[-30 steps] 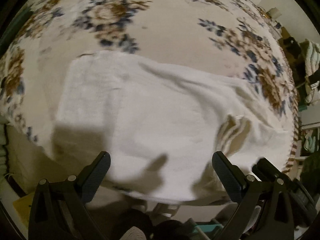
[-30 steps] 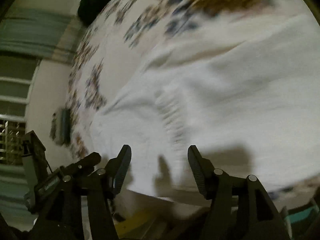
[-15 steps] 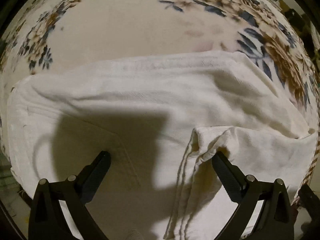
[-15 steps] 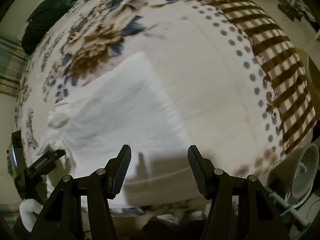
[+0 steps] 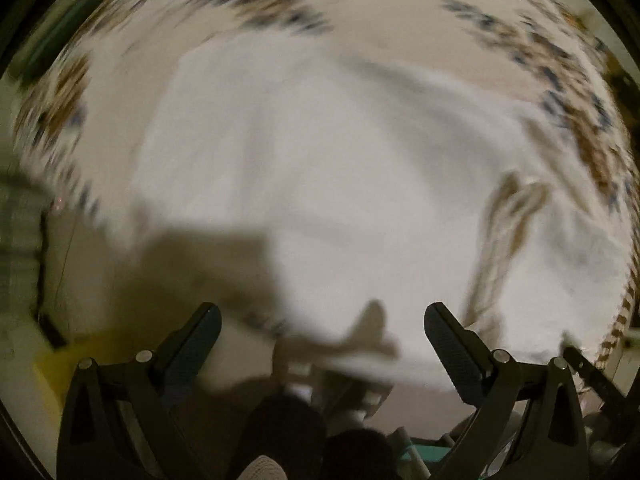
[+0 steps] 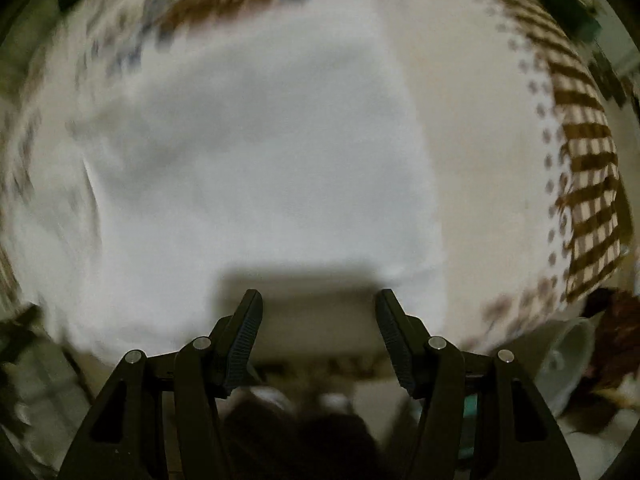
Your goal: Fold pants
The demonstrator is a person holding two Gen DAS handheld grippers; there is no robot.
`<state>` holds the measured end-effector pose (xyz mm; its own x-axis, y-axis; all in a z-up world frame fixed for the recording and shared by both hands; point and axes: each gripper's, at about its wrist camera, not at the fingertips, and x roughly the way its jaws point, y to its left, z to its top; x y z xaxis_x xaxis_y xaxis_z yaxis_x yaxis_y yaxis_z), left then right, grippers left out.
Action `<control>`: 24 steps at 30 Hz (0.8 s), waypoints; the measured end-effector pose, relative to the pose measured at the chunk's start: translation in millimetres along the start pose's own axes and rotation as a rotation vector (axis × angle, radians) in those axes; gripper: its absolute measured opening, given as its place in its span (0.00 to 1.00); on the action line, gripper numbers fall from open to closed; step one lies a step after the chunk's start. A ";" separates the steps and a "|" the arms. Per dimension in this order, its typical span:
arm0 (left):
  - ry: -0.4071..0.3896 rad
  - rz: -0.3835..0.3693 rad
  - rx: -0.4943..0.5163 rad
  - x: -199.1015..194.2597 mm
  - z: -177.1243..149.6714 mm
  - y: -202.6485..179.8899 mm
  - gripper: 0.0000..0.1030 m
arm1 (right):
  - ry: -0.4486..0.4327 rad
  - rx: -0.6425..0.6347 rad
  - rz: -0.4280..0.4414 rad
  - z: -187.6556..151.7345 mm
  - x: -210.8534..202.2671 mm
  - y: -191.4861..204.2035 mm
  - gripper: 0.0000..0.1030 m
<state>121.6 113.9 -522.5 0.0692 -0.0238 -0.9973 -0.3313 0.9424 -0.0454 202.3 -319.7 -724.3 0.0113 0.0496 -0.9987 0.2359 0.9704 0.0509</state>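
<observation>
White pants (image 5: 320, 168), spread flat on floral bedspread (image 5: 384, 12); near edge overhangs the bed side. Left gripper (image 5: 322, 344) and right gripper (image 6: 318, 332): jaws released, empty, above that edge. Bare bedspread (image 6: 480, 168) right of pants, up to checked border (image 6: 588, 160)

We see the white pants (image 5: 320, 168) lying spread on the flower-patterned cover, blurred in both views. In the left wrist view a bunched, brown-edged fold rises near their right side. In the right wrist view their right edge runs straight, and the cloth looks flat.
</observation>
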 end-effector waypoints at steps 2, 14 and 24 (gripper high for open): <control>0.028 0.002 -0.063 4.6 -5.5 26.6 1.00 | -0.011 -0.064 -0.038 -8.7 -2.4 9.1 0.60; -0.072 -0.194 -0.544 27.0 14.9 155.3 1.00 | 0.092 -0.206 -0.082 4.6 17.4 73.8 0.61; -0.239 -0.355 -0.615 38.9 42.0 156.7 0.63 | 0.073 -0.139 -0.036 12.2 12.6 66.1 0.62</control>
<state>111.9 274.7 -566.0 0.4494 -0.1522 -0.8803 -0.7124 0.5335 -0.4559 229.9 -257.9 -733.6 -0.0662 0.0265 -0.9975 0.0979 0.9950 0.0199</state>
